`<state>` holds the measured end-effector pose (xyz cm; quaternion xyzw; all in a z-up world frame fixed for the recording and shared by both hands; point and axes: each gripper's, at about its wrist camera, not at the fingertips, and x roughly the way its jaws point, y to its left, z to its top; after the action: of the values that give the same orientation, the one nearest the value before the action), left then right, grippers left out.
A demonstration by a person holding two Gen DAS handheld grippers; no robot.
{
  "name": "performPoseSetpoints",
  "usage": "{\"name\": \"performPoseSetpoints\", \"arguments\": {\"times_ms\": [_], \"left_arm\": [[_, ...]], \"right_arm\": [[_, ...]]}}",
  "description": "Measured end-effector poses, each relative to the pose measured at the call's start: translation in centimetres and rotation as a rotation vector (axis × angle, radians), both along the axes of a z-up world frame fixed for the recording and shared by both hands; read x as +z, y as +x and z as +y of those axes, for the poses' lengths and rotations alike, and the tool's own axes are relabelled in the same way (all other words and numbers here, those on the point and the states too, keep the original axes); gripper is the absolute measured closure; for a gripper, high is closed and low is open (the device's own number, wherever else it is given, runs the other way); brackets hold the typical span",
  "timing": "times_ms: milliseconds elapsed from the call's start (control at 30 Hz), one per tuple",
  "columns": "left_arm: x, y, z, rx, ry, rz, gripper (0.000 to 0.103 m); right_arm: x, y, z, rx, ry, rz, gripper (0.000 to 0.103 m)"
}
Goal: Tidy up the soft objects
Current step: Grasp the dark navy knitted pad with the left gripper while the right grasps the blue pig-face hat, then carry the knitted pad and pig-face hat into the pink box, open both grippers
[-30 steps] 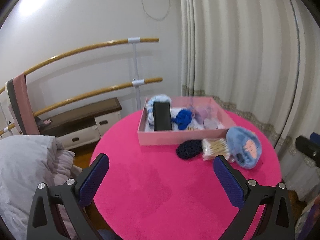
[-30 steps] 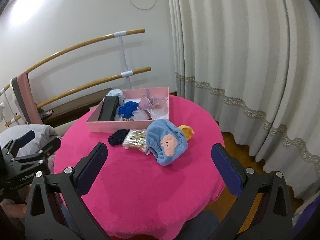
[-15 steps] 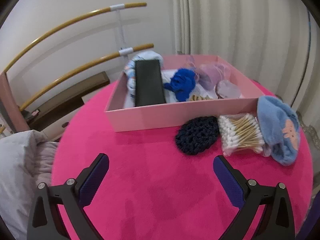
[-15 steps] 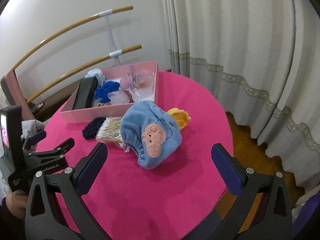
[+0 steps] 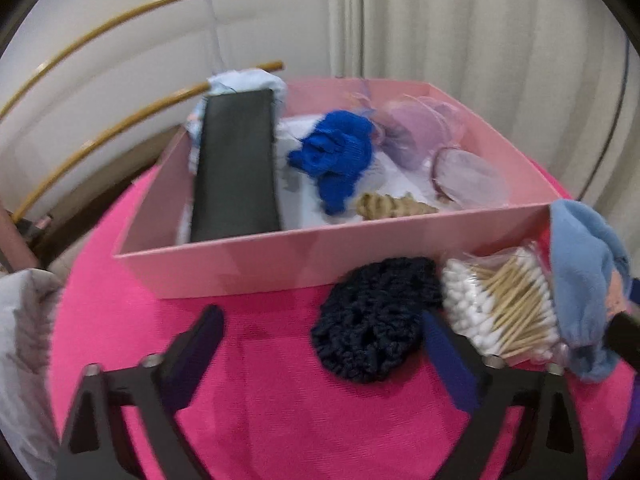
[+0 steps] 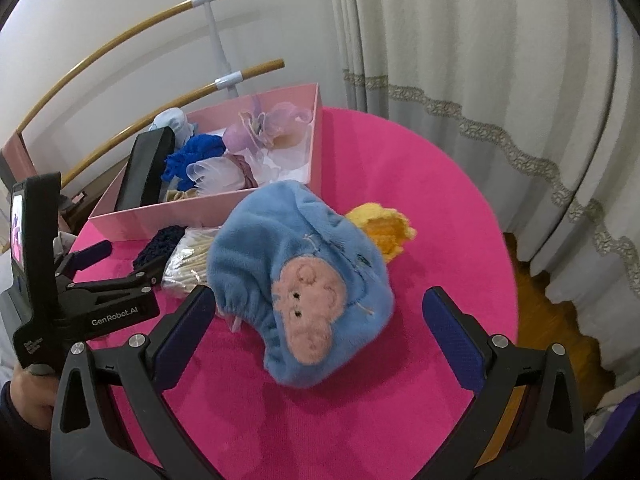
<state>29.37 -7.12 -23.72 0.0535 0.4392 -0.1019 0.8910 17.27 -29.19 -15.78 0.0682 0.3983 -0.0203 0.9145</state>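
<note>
- Our left claw [image 5: 320,344] is closing with nothing between its pads yet; the navy crochet scrunchie [image 5: 376,320] lies just ahead, touching the right pad.
- Our right claw [image 6: 320,320] stands open around the near edge of the blue plush cap [image 6: 304,284], gripping nothing.
- Risk: the left claw may snag the bag of cotton swabs [image 5: 504,304] beside it.
- On the bench [image 6: 420,200]: one scrunchie, one swab bag, one cap, one yellow knit piece [image 6: 384,232], one pink box [image 5: 280,256].

"GenRobot.AI" on the left gripper [image 6: 120,258] (white lettering on its black side)
</note>
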Motion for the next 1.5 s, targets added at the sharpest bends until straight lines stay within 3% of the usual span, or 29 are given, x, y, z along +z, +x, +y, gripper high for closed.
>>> {"name": "performPoseSetpoints", "arguments": {"times_ms": [133,167,233,267,300,400,933,1233,1500], "left_arm": [[-0.2,0.2,-0.3,-0.04,-0.054,0.019,0.043],[-0.2,0.0,-0.2,-0.046,-0.061,0.018,0.05],[-0.1,0.0,-0.2,-0.056,-0.082,0.021,0.059],[-0.1,-0.1,-0.1,-0.059,-0.094,0.022,0.065],[-0.1,-0.1,0.1,-0.061,-0.106,0.025,0.074],[0.2,-0.6,0.9,-0.055,-0.14,0.032,0.088],[3.1,-6.4,4.8,0.025,-0.126,-0.023,0.091],[7.9,-10.1,7.0,0.03,-0.133,-0.091,0.091],[13.7,-10.5,7.3,0.014,-0.152,-0.178,0.091]], "right_arm": [[-0.9,1.0,-0.1,0.001,0.017,0.017,0.0],[-1.1,1.1,-0.1,0.002,0.023,0.017,0.005],[-1.5,1.3,0.0,0.012,0.03,0.021,0.028],[-1.7,1.3,0.0,0.017,0.028,0.027,0.048],[-1.7,1.1,0.1,0.02,0.031,0.028,0.058],[-1.3,0.3,0.0,0.038,0.039,0.013,0.069],[2.1,-3.0,1.0,0.075,0.049,-0.06,0.072],[4.2,-3.7,3.0,0.12,0.037,-0.097,0.072],[8.4,-2.0,3.9,0.155,-0.007,-0.178,0.072]]}}
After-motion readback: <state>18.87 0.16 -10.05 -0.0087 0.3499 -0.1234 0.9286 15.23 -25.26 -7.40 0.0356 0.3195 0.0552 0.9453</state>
